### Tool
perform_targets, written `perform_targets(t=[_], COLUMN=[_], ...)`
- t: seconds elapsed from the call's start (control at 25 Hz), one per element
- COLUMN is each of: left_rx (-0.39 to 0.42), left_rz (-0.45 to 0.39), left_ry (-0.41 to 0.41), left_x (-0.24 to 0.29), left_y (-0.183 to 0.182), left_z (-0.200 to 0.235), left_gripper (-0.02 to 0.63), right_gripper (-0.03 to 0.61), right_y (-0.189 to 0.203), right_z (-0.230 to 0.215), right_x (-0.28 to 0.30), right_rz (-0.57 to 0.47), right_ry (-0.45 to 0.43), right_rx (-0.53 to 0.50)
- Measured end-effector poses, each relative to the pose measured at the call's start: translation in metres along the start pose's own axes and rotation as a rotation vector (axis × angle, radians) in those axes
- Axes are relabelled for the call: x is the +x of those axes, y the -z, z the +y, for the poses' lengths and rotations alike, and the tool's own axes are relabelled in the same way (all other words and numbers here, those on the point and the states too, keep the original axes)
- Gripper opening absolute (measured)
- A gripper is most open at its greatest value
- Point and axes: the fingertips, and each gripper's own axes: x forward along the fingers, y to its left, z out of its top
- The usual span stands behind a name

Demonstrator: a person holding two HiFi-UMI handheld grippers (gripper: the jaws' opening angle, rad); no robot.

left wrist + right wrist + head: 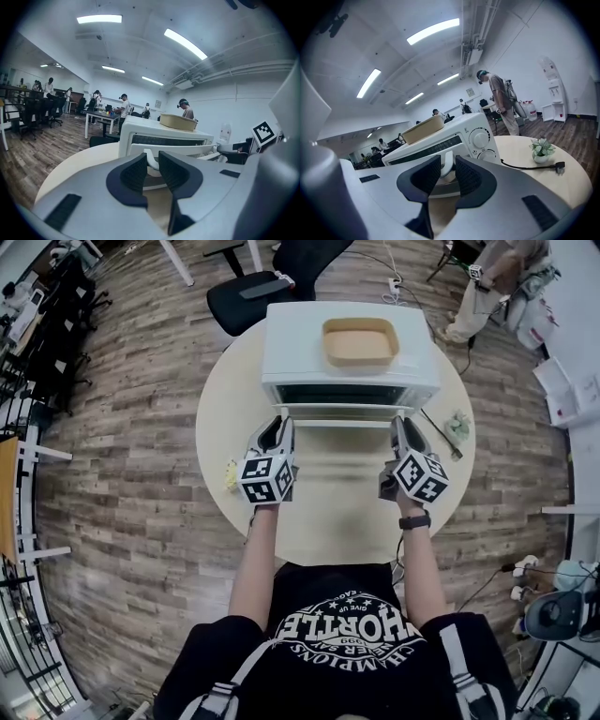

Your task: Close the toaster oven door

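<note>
At the counter's (337,512) 9 o'clock edge, in the head view, lies a small yellow scrap (231,474); what it is cannot be made out.

Next come the left tongs (281,420), reaching in from 6 o'clock toward the oven. The left gripper view shows their dark ribbed pads (135,172) clenched on the left end of the white door handle (151,159), whose upright post sits squeezed between them.

The toaster oven (291,343) stands at the counter's 12 o'clock, white, with a shallow tan tray (360,341) resting on its roof. Its door (342,412) is open, swung down and out from the oven's face, and the handle bar runs along the door's edge toward 6 o'clock, between the two grippers.

The right tongs (401,420) meet the handle's right end. In the right gripper view their pads (468,177) grip the handle's white post (446,166) from both sides. Just past it, toward 1 o'clock, are the oven's round dials (479,138).

Toward the counter's 3 o'clock edge a black cable (529,165) with a plug lies on the counter, and a small potted plant (541,149) stands just beyond it, well apart from the right tongs.
</note>
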Motion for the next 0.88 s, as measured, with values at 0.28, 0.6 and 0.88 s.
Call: perform_targets(t=[0.28,0.6,0.88], left_rx=[0.005,0.011,0.024], left_rz=[-0.009,-0.016,-0.027], left_ry=[-0.004,-0.007,-0.015], left_x=[0.008,0.017,0.023], left_y=[-0.008,-0.013,-0.019], left_z=[0.003,0.005,0.006], left_gripper=[0.095,0.095,0.095], right_gripper=[0.103,0.104,0.106], right_y=[-0.008,-0.013,-0.019], right_z=[0.002,0.002,0.003], right_x=[0.009,0.018,0.024], right_rz=[-0.015,-0.031,-0.037], right_ry=[-0.02,-0.036,-0.047], right_rx=[-0.018,-0.022,-0.026])
